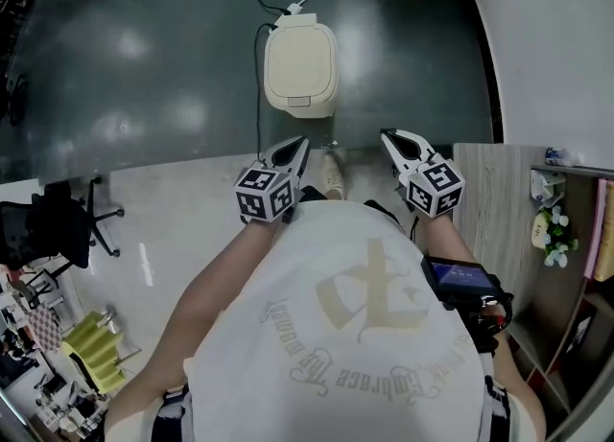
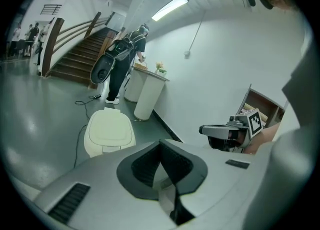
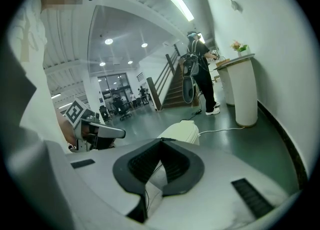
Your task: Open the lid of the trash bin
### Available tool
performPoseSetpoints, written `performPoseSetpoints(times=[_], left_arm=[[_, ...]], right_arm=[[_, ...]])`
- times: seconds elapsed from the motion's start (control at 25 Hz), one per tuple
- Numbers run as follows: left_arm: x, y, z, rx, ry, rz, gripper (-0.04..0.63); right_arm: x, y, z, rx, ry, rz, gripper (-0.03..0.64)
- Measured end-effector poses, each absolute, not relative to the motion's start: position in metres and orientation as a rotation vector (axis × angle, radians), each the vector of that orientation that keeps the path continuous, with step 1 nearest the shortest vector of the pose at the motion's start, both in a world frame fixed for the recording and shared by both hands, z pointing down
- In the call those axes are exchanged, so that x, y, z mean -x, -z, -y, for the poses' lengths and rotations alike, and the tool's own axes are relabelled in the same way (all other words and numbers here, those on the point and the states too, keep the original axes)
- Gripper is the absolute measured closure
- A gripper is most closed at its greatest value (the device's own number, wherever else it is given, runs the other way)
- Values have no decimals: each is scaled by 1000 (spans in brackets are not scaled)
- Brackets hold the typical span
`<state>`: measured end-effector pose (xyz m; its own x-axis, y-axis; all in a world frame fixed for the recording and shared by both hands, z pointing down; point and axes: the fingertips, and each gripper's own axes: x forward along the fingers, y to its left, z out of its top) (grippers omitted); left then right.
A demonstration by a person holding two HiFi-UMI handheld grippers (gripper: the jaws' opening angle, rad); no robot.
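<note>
Barely started; trash bin [image 1: 299, 97] on floor ahead, lid [image 1: 300, 55] down, untouched; left tongs [image 1: 299, 146] and right tongs [image 1: 391, 137] both closed on nothing, well short of it; reaching and lifting all left.

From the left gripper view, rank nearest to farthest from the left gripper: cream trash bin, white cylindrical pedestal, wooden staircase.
1. Cream plastic trash bin, on the floor just ahead.
2. White cylindrical pedestal, behind it beside the wall.
3. Brown wooden staircase, far back left.
</note>
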<state>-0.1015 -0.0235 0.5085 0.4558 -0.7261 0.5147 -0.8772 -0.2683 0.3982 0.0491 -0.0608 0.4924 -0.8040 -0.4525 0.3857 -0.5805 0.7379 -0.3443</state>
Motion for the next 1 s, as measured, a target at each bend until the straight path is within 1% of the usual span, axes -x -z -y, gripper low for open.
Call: performPoseSetpoints(times=[0.36,0.52,1.0], left_arm=[[147,-532,92,-2034,-319,1331,583],[165,-532,106,-2023,-336,1341,583],[177,-554,133,-1995,-403,1303,583]], right_arm=[[-8,-502,132,-801,-650,2648,612],[1,-495,149,-815,-640,2646,613],[-4,-488,171,-885,-640,2626,613]])
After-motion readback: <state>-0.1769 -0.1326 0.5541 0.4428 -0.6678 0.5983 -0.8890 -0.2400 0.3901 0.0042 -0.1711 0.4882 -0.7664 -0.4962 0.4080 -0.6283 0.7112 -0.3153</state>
